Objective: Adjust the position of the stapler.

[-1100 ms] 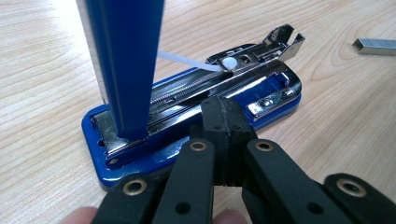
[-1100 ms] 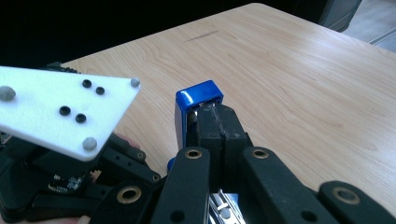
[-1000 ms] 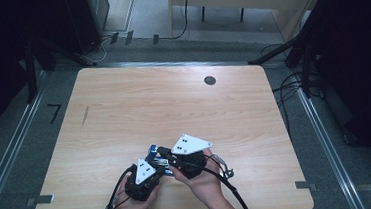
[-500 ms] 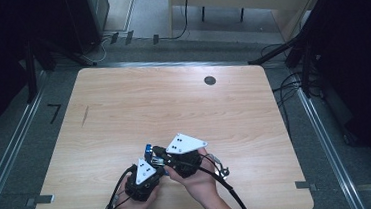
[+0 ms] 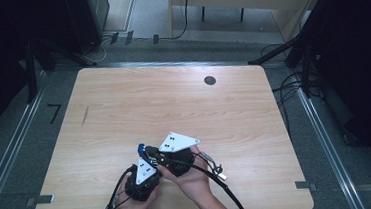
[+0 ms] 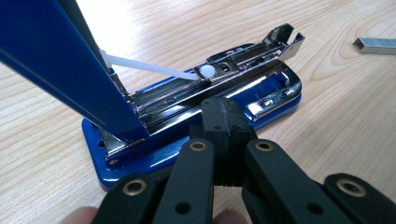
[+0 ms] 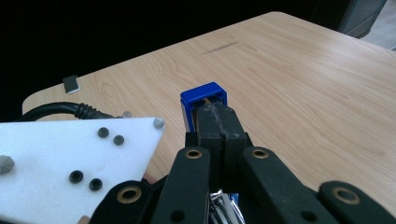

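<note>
from above, your two hands hold the left gripper (image 5: 145, 163) and right gripper (image 5: 152, 152) together over the blue stapler (image 5: 140, 148) near the table (image 5: 173, 105) front edge; the left gripper view has pressed-together jaws on the opened stapler's base (image 6: 187, 135), a staple strip (image 6: 376, 45) lying apart; your right gripper's view shows jaws pressed together against the raised blue lid (image 7: 203, 95).

On the wooden counter (image 5: 124, 114), near its near edge and a little left of the middle, two hands hold the two claws close together. The left claw (image 5: 145, 164) sits nearer, the right claw (image 5: 152, 151) just beyond it to the right. A small blue stapler (image 5: 140, 148) shows between their tips. A dark round hole (image 5: 210, 80) lies far right.
</note>
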Action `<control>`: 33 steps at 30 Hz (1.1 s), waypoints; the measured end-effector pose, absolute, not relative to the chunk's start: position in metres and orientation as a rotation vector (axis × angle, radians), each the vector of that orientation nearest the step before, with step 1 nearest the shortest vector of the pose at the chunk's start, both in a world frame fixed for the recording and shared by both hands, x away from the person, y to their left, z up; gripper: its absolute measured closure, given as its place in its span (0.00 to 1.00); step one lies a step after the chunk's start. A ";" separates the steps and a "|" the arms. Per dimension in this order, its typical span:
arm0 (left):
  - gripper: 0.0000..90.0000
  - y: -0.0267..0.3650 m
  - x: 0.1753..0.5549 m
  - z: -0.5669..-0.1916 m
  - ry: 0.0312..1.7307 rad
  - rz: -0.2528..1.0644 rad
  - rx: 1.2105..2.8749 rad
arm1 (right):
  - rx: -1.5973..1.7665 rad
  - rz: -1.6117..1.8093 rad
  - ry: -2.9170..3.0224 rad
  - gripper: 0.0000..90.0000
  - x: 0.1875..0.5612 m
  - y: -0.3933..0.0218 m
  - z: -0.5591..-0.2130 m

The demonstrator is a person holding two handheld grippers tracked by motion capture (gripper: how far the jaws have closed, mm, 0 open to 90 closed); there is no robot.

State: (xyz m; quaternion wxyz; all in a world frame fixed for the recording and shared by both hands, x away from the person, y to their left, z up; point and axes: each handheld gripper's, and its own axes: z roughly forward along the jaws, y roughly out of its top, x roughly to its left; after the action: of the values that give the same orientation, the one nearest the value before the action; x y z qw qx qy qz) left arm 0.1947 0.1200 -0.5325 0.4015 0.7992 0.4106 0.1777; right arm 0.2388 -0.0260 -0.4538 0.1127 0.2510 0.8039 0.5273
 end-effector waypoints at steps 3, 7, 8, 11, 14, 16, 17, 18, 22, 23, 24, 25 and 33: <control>1.00 0.120 0.195 -0.532 1.039 0.453 2.020 | 0.738 1.551 2.361 1.00 0.240 -0.026 -0.454; 1.00 0.120 0.195 -0.533 1.042 0.446 2.017 | 0.735 1.557 2.360 1.00 0.241 -0.026 -0.454; 1.00 0.120 0.195 -0.532 1.039 0.453 2.020 | 0.739 1.561 2.364 1.00 0.241 -0.025 -0.454; 1.00 0.120 0.195 -0.533 1.040 0.450 2.018 | 0.721 1.559 2.369 1.00 0.241 -0.022 -0.454; 1.00 0.120 0.195 -0.533 1.040 0.454 2.017 | 0.715 1.562 2.373 1.00 0.243 -0.019 -0.455; 1.00 0.120 0.195 -0.533 1.040 0.451 2.017 | 0.716 1.560 2.379 1.00 0.244 -0.017 -0.456; 1.00 0.120 0.195 -0.533 1.041 0.451 2.015 | 0.714 1.569 2.379 1.00 0.245 -0.017 -0.457; 1.00 0.120 0.195 -0.533 1.041 0.450 2.015 | 0.709 1.577 2.382 1.00 0.245 -0.016 -0.457; 1.00 0.120 0.195 -0.533 1.041 0.448 2.016 | 0.714 1.605 2.389 1.00 0.248 -0.015 -0.459; 1.00 0.120 0.195 -0.533 1.041 0.448 2.015 | 0.717 1.603 2.394 1.00 0.249 -0.014 -0.459; 1.00 0.120 0.195 -0.533 1.043 0.446 2.015 | 0.716 1.575 2.406 1.00 0.250 -0.013 -0.460; 1.00 0.120 0.195 -0.533 1.041 0.448 2.019 | 0.714 1.561 2.415 1.00 0.250 -0.012 -0.462; 1.00 0.120 0.195 -0.533 1.041 0.446 2.018 | 0.736 1.601 2.455 1.00 0.256 -0.014 -0.468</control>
State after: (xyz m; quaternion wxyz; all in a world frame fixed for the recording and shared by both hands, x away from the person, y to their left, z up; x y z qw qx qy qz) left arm 0.1947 0.1199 -0.5326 0.4022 0.7984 0.4118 0.1766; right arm 0.2564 -0.0139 -0.4676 0.0596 0.2432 0.8109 0.5289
